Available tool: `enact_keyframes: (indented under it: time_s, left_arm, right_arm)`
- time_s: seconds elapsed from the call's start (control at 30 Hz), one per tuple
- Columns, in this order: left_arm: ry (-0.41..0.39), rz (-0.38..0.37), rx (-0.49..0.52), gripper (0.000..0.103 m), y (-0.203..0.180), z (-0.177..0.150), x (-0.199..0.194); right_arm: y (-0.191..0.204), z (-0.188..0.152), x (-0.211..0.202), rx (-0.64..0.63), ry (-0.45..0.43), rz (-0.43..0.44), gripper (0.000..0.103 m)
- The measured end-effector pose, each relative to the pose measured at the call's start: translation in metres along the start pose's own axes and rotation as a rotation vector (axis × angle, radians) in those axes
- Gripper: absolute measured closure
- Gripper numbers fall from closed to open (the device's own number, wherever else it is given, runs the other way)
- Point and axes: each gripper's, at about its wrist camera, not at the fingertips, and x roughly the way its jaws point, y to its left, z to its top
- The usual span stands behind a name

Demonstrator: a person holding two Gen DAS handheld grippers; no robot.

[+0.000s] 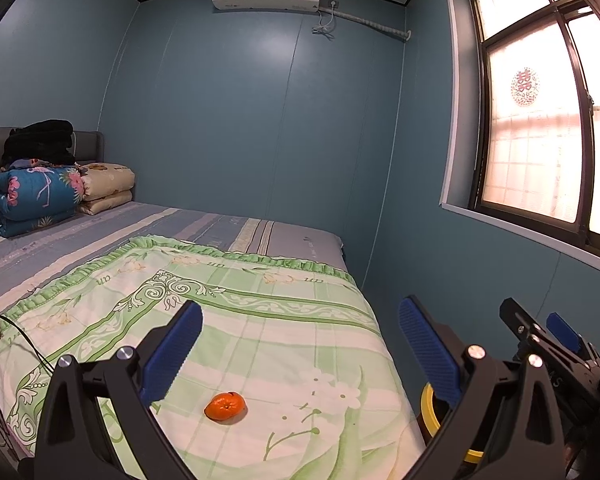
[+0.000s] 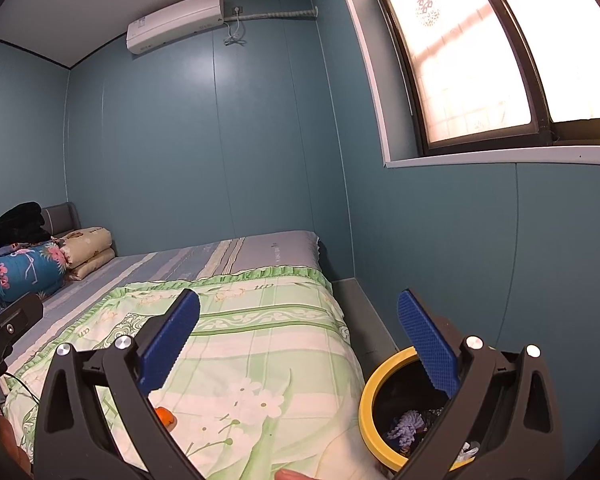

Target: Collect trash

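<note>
Yellow-rimmed and dark inside, the trash bin stands on the floor just beside the foot corner of the bed, between the mattress and the blue wall. Inside it I can make out a pale purple crumpled piece and some white and dark scraps lower down, though much of the opening is hidden behind a gripper finger. On the bed, an orange tangerine peel lies alone on the green flowered quilt, well apart from the bin. The left gripper hangs above the quilt with its blue pads spread wide and nothing between them, the peel below and between them. The right gripper is likewise spread and empty, its right finger over the bin's mouth.
</note>
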Motion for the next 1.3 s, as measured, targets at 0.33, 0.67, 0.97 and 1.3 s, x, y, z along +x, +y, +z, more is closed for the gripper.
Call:
enact_keyframes:
  time_s: [0.33, 0.67, 0.97, 1.3]
  left_arm:
    - [0.008, -0.004, 0.000, 0.008, -0.0010, -0.0020, 0.0026]
    - [0.017, -0.010, -0.002, 0.008, -0.0005, -0.0040, 0.0049]
    - [0.032, -0.017, 0.000, 0.008, -0.0008, -0.0061, 0.0082]
    - [0.035, -0.016, 0.003, 0.008, -0.0006, -0.0078, 0.0091]
  right_arm:
    - [-0.0019, -0.0010, 0.0022, 0.012, 0.013, -0.004, 0.008]
    - [-0.0026, -0.0023, 0.0040, 0.017, 0.024, -0.011, 0.008]
    - [-0.0050, -0.0040, 0.0062, 0.025, 0.035, -0.012, 0.008]
    - [-0.0078, -0.0044, 0.0080, 0.031, 0.043, -0.016, 0.008]
